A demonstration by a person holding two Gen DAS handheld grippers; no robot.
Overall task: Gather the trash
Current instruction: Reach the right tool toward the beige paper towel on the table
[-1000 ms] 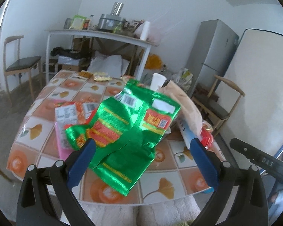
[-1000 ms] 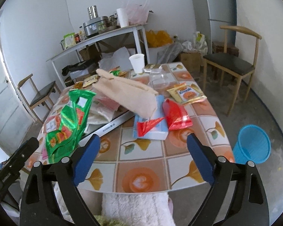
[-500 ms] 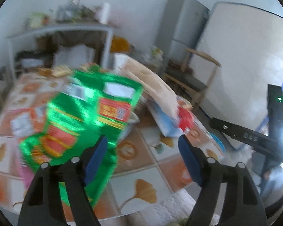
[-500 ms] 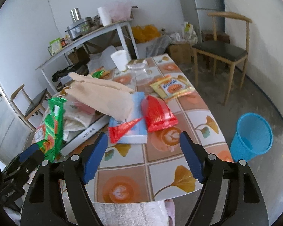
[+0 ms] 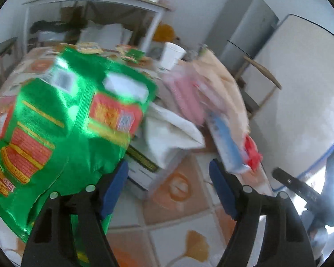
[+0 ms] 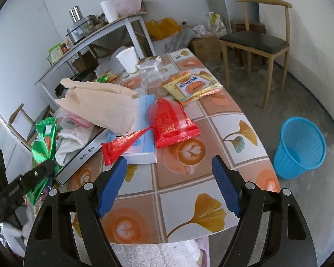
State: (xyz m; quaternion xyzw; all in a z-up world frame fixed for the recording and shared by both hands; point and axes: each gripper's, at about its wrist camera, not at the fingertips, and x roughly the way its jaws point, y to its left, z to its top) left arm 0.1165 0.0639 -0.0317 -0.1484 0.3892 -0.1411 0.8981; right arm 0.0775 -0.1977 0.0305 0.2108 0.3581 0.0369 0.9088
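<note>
The red wrapper (image 6: 174,122) lies flat on the tabletop (image 6: 245,133), partly over a blue-white box (image 6: 142,133), straight ahead of the right gripper (image 6: 169,184), its long axis running away from the jaws. Those jaws stand released, nothing between them. The left gripper (image 5: 169,189), also released and empty, sits beside the green bag (image 5: 62,122). The blue bin (image 6: 300,146) waits on the floor to the right, so the right hand looks nearer.

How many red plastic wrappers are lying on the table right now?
2. A wide red wrapper lies on the tiles mid-table; a narrow twisted one lies just left of it on the white-blue box. The clutter could hide more.
</note>
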